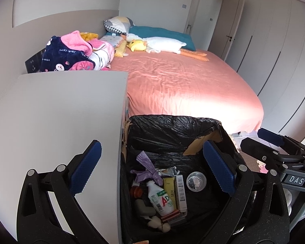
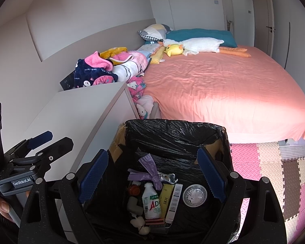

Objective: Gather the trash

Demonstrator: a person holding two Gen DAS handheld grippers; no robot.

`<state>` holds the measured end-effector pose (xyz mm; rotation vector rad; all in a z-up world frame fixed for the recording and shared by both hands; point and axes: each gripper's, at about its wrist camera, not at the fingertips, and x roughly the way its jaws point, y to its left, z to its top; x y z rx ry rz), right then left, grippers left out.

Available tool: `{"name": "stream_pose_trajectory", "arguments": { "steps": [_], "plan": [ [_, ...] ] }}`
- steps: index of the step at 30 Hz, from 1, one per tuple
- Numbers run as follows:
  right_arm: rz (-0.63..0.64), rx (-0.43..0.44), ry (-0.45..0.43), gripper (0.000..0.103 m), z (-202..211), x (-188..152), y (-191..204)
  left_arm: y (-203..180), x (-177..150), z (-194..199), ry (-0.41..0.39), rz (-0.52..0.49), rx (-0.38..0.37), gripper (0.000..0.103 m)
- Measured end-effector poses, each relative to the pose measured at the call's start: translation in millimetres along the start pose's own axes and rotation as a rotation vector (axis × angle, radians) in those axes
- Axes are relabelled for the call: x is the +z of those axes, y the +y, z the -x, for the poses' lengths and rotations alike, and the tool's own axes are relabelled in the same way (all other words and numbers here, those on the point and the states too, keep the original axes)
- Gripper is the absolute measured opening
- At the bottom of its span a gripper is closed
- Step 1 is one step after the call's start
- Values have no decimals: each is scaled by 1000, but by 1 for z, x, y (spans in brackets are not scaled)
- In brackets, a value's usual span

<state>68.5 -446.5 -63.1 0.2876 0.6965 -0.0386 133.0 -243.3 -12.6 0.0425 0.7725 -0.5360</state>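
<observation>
A cardboard bin lined with a black bag (image 1: 172,128) (image 2: 172,130) stands on the floor between a grey cabinet and the bed. Inside lie a white AD bottle (image 1: 161,200) (image 2: 151,202), a knotted purple bag (image 1: 145,167) (image 2: 147,171), a round foil cup (image 1: 196,181) (image 2: 194,195), narrow cartons and other scraps. My left gripper (image 1: 150,166) is open and empty above the bin's left side, its left finger over the cabinet. My right gripper (image 2: 153,174) is open and empty above the bin. Each gripper shows at the edge of the other's view (image 1: 274,142) (image 2: 42,142).
A grey cabinet top (image 1: 61,111) (image 2: 77,109) stands left of the bin. A bed with a pink sheet (image 1: 183,81) (image 2: 223,85) carries plush toys, pillows and a pile of blankets (image 1: 71,55). Foam floor mats (image 2: 274,168) lie to the right. Wardrobe doors (image 1: 274,40) line the right wall.
</observation>
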Motion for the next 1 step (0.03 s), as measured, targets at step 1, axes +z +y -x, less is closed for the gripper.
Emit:
{"name": "stream_pose_trajectory", "arguments": {
  "steps": [1],
  "plan": [
    [0, 0, 0, 89, 0, 0, 1, 0, 0, 0, 3, 0, -2, 97]
  ]
}}
